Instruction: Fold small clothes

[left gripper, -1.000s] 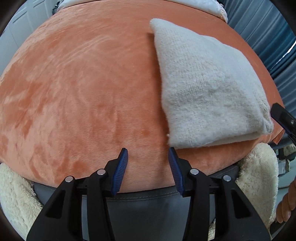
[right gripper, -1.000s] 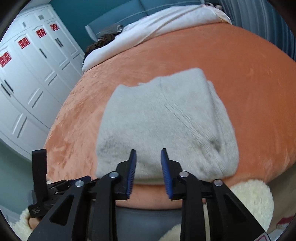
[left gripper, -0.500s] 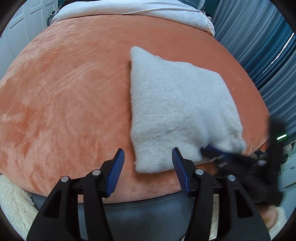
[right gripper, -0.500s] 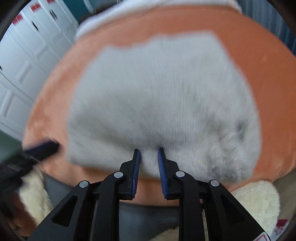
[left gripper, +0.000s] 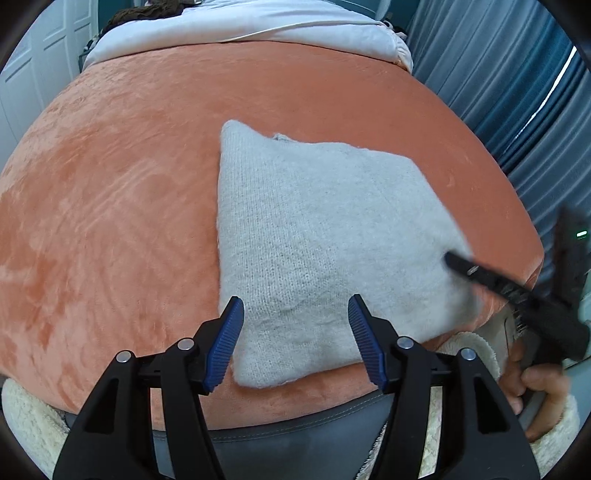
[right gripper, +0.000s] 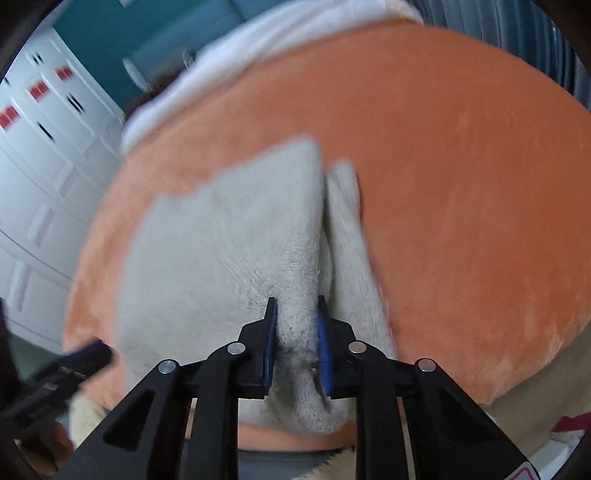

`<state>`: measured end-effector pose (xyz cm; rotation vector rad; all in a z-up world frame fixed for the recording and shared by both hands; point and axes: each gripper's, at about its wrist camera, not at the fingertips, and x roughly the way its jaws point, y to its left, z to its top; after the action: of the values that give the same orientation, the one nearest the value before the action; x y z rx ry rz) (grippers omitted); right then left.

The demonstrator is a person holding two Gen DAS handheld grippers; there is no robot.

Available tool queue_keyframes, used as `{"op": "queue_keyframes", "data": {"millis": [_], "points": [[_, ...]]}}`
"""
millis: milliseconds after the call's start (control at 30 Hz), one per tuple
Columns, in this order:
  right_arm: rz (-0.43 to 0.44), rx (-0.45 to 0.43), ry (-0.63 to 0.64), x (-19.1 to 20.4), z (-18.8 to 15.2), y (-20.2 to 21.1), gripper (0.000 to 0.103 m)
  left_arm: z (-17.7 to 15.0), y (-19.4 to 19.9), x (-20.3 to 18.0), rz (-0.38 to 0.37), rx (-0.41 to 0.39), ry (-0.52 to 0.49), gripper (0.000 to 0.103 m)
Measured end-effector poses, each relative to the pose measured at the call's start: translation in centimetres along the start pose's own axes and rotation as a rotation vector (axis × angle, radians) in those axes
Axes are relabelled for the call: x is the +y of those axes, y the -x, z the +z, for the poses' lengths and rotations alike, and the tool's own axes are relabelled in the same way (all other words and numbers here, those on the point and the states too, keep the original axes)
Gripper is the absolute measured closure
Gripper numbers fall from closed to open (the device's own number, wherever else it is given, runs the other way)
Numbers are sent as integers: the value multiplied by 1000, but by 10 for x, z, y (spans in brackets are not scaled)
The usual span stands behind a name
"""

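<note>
In the left wrist view we see our left gripper [left gripper: 295, 332] at the bottom centre of the frame, its jaws standing wide apart after just opening, with nothing pressed between them. The blue pads [left gripper: 225, 347] hang over the near corner of the grey knitted garment [left gripper: 314, 240], which lies folded flat, filling the centre and right of the frame on the orange plush cover [left gripper: 110, 221]. The garment's near edge sits close to the lower rim of the cover. At the right edge we make out our right gripper [left gripper: 458, 264], blurred, with its tip on the garment's right side and a hand [left gripper: 535, 391] in a fluffy cream sleeve [left gripper: 476, 347] behind it. A white sheet [left gripper: 240, 22] runs along the top of the frame, and blue curtains [left gripper: 517, 92] fill the upper right.

In the right wrist view the right gripper [right gripper: 295, 314] sits at the bottom centre, jaws narrow and pinched on a raised ridge of the grey garment [right gripper: 221, 240], whose knit bunches up between the blue pads [right gripper: 323, 347]. The rest of the garment spreads across the centre left of the frame, with a folded strip lying just right of the ridge. The picture is blurred. The left gripper [right gripper: 74, 358] shows at the lower left, near the garment's left edge. White cabinet doors [right gripper: 40, 147] fill the left side, and the orange cover [right gripper: 461, 184] takes the right half
</note>
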<state>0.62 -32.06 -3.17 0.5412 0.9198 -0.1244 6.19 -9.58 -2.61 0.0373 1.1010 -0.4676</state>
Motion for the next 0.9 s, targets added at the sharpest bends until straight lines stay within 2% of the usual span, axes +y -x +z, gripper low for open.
{"op": "queue_keyframes", "data": {"millis": [67,167,233,300,333,367,400,433,467,567,633,667,733,900], "points": [[-15,-47,-1,-1,1,7,86,0,-3,1,3,6,4,46],[-88,109,23,-16,-16,-46,84,-1,-16,3,4,38,22,46],[-95,86,57,-9,-17,-44,82,-2,-22,0,8,54,18,44],[-75,59,49,1,-11,-30,76,0,-25,0,29,54,10,37],[-69,35,36,1,-6,-23,73,2,-26,0,34,52,14,30],[-76,13,25,0,-3,-18,59,4,-26,0,38,47,22,18],[-93,-8,10,-1,-1,-13,38,6,-27,-1,49,40,30,13],[-96,-21,-1,-2,1,-14,33,9,-29,-1,57,32,37,12],[-87,-23,-7,-6,1,-15,32,13,-32,-1,61,32,37,11],[-64,67,-45,-16,4,-40,32,24,-50,-1,83,61,45,10],[-40,111,-60,-21,-4,-52,32,28,-62,2,61,92,63,9],[-34,121,-61,-22,-7,-58,31,29,-68,3,58,105,78,5],[-31,115,-66,-20,-10,-67,27,31,-78,4,53,111,92,5],[56,113,-128,-42,-13,-74,19,33,-95,11,12,118,125,5]]}}
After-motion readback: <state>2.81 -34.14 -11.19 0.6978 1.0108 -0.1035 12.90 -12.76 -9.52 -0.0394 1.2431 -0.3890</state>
